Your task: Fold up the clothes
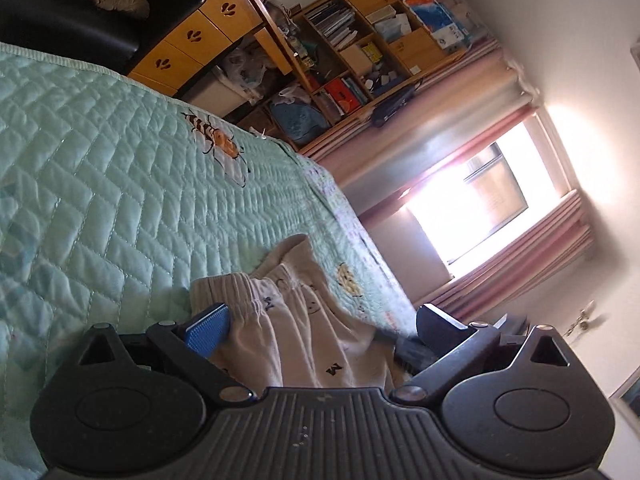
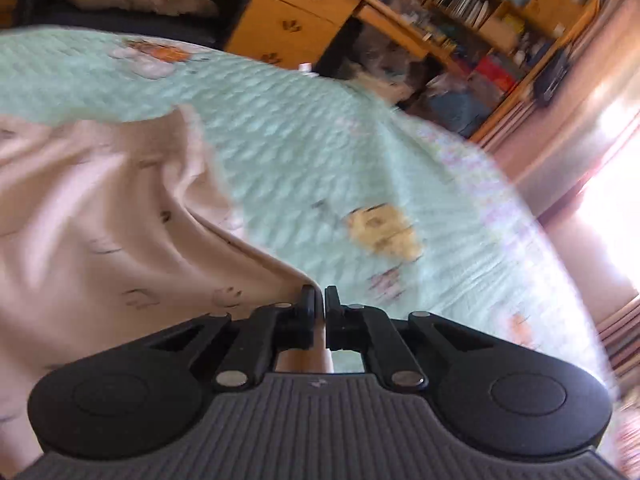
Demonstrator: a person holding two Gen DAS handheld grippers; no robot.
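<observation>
My right tongs (image 2: 319, 300) pinch the beige pants' (image 2: 100, 208) hem near the bed's (image 2: 300, 140) edge; left tongs (image 1: 320, 320) spread around the waistband.

Both wrist cameras skim low across one quilted bed (image 1: 100, 168).

A mint quilted bed (image 1: 100, 184) fills the room. Wooden shelves (image 1: 376, 40) line the white wall (image 1: 560, 20). Sun glares through the window (image 1: 476, 208).
</observation>
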